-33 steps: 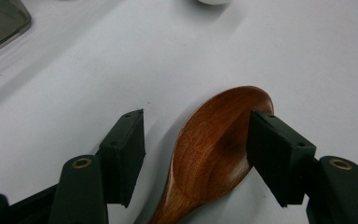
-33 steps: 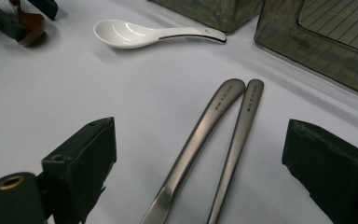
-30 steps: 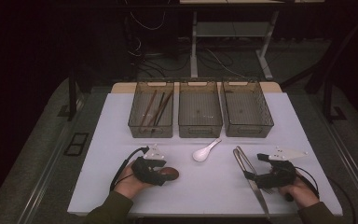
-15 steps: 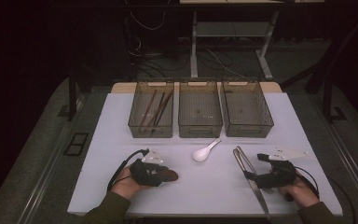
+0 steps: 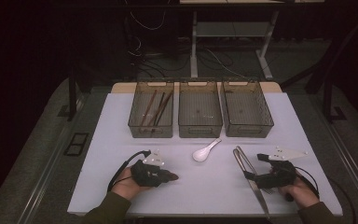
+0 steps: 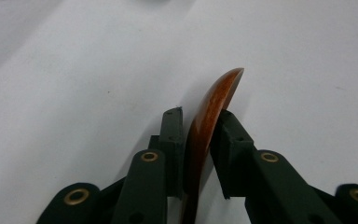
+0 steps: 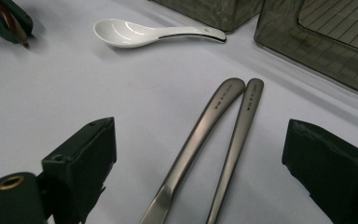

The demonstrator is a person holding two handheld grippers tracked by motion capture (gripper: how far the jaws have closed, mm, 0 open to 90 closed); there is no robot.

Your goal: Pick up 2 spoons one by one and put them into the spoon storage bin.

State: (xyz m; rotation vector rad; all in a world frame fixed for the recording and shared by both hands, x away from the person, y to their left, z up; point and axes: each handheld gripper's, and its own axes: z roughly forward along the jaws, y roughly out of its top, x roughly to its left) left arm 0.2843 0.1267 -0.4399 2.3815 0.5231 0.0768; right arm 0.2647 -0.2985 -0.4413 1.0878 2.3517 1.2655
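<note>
Left gripper [image 6: 196, 135] had just been closing, jaws clamped on a wooden spoon [image 6: 209, 116]. Right gripper [image 7: 200, 172] sat released, straddling two metal handles [image 7: 214, 135] near the white spoon [image 7: 135, 33].

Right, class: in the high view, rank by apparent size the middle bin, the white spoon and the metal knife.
1. Middle bin, clearly largest.
2. Metal knife, long and thin.
3. White spoon, smallest.
The knife lies nearer the camera, which may flatter it slightly.
</note>
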